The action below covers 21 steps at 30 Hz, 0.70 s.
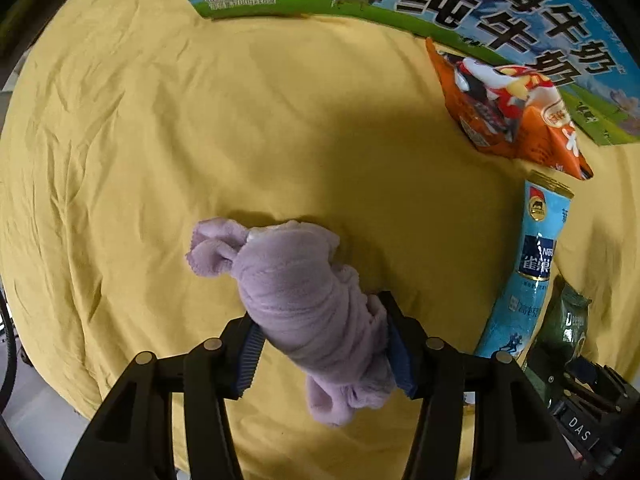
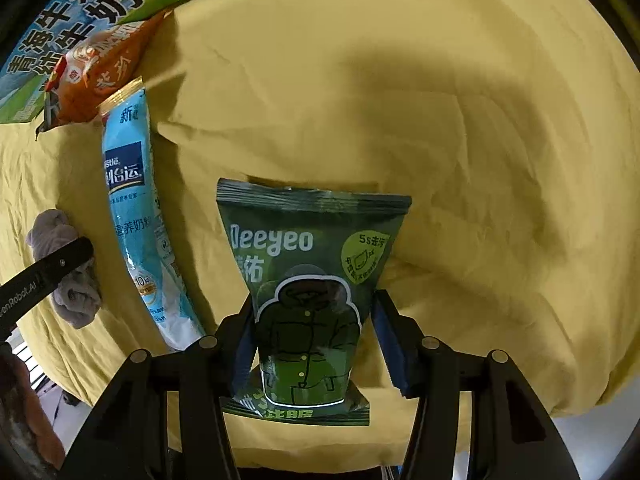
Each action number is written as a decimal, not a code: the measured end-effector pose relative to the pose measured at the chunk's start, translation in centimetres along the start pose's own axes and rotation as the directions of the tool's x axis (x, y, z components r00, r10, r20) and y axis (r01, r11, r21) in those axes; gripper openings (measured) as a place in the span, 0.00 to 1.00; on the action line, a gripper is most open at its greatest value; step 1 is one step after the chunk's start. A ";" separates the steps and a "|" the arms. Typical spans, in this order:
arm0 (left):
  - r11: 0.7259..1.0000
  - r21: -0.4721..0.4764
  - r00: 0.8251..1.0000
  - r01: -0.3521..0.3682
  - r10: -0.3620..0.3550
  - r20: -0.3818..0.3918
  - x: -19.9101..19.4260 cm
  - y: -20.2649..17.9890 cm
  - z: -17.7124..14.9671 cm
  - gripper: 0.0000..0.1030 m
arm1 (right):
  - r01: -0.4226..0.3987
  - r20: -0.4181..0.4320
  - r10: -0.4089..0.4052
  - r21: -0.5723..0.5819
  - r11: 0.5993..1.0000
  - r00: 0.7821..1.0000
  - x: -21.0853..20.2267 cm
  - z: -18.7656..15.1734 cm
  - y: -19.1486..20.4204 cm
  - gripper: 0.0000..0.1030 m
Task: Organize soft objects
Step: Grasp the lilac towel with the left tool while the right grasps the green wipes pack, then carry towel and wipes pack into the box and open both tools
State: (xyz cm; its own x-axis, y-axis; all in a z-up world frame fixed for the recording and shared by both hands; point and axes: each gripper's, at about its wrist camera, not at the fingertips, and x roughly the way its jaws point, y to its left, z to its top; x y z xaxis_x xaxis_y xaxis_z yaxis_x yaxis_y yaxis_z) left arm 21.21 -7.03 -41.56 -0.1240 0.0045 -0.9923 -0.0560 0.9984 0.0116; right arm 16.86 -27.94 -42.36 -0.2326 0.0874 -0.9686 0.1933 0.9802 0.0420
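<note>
A rolled purple fleece cloth (image 1: 304, 300) lies on the yellow sheet (image 1: 200, 140). My left gripper (image 1: 324, 350) is shut on the cloth, with both blue pads pressed into its sides. The cloth also shows at the left of the right wrist view (image 2: 68, 272), partly behind the left gripper's black finger (image 2: 48, 272). A green Deeyeo pouch (image 2: 312, 288) lies on the sheet between the jaws of my right gripper (image 2: 314, 346). The left pad touches the pouch and the right pad stands just beside its edge.
A long blue Nestle sachet (image 1: 524, 272) (image 2: 140, 216) lies between the two grippers. An orange snack bag (image 1: 516, 108) (image 2: 96, 68) leans on a milk carton box (image 1: 480, 8) (image 2: 60, 20) at the back. The sheet's front edge drops off below both grippers.
</note>
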 end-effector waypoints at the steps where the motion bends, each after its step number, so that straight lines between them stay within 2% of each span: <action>1: 1.000 0.009 1.000 -0.009 0.009 0.011 0.1 0.6 -0.3 0.42 | 0.006 -0.004 -0.006 0.000 1.000 1.000 -0.4 0.0 0.7 0.55; 3: 1.000 0.024 0.999 -0.020 0.019 0.028 -0.6 0.5 -1.1 0.39 | 0.025 0.005 -0.025 -0.013 1.000 1.000 0.2 0.1 2.2 0.51; 6: 0.998 0.053 0.997 -0.042 0.039 0.068 -2.2 -0.5 -2.1 0.38 | 0.037 0.030 -0.036 -0.025 0.999 0.999 0.1 -0.5 3.3 0.39; 14: 0.992 0.119 0.980 -0.030 0.005 0.201 -8.7 -2.7 -4.7 0.38 | 0.024 0.160 -0.009 -0.093 0.995 0.987 -5.2 -1.4 4.3 0.37; 21: 0.986 0.169 0.957 0.015 -0.063 0.284 -15.4 -2.9 -5.9 0.38 | -0.040 0.246 0.071 -0.128 0.991 0.967 -10.1 -3.4 4.3 0.36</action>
State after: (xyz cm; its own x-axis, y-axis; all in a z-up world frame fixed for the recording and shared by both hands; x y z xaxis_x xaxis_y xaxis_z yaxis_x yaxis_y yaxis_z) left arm 17.45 -10.33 -25.59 0.1665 -0.0423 -0.9851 0.1102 0.9936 -0.0240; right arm 16.81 -24.03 -31.53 0.0237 0.1102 -0.9936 0.0785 0.9906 0.1117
